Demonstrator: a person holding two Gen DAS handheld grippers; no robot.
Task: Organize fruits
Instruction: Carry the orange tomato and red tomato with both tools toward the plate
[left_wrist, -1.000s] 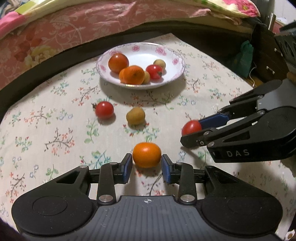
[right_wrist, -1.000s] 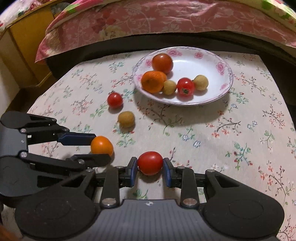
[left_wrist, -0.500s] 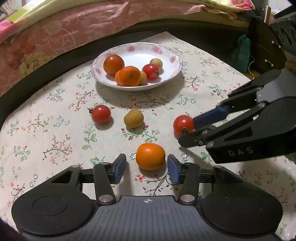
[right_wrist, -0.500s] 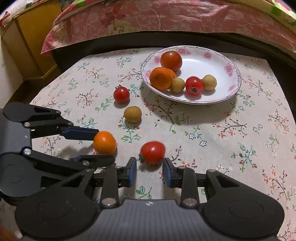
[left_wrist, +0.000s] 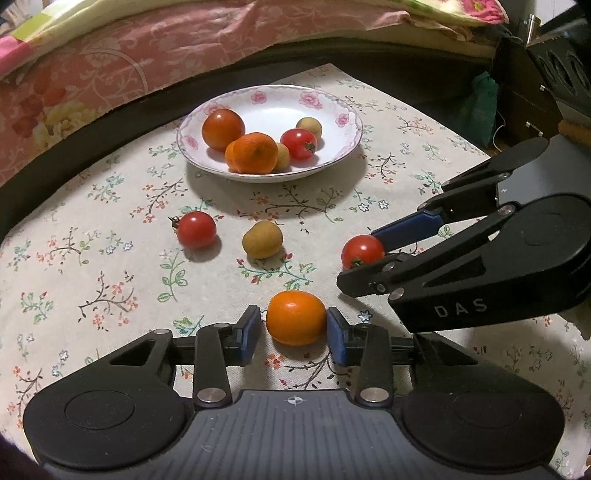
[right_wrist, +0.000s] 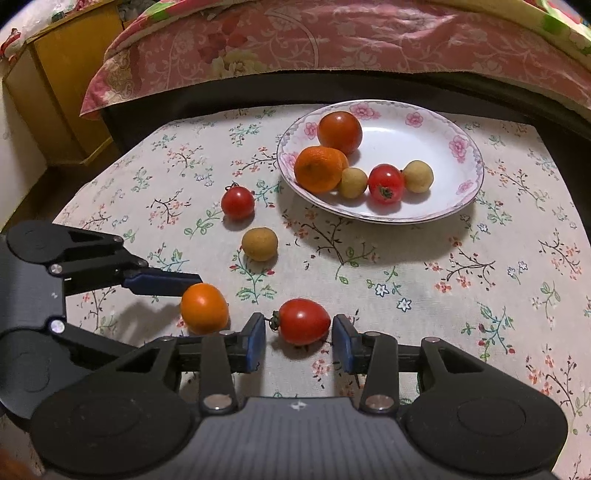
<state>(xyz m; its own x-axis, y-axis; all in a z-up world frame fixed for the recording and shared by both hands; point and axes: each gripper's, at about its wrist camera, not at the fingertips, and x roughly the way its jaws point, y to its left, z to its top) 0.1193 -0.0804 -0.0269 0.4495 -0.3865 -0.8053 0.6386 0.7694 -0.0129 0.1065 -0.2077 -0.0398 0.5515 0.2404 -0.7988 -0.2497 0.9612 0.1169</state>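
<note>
Reopened since a second ago, then narrowed again: left gripper (left_wrist: 295, 334) brackets the orange tomato (left_wrist: 296, 316) on the floral tablecloth (left_wrist: 110, 280), pads just beside its sides, contact unclear. Right gripper (right_wrist: 299, 341) stands wider, small gaps around the red cherry tomato (right_wrist: 304, 321). Neither lifted. Probably light, smooth, thin-skinned, easily bruised; best pinched gently across the widest middle. Destined, likely, for the flowered plate (left_wrist: 343, 122).

Five fruits in plate (left_wrist: 343, 147) — four on tablecloth (left_wrist: 110, 229) before it
</note>
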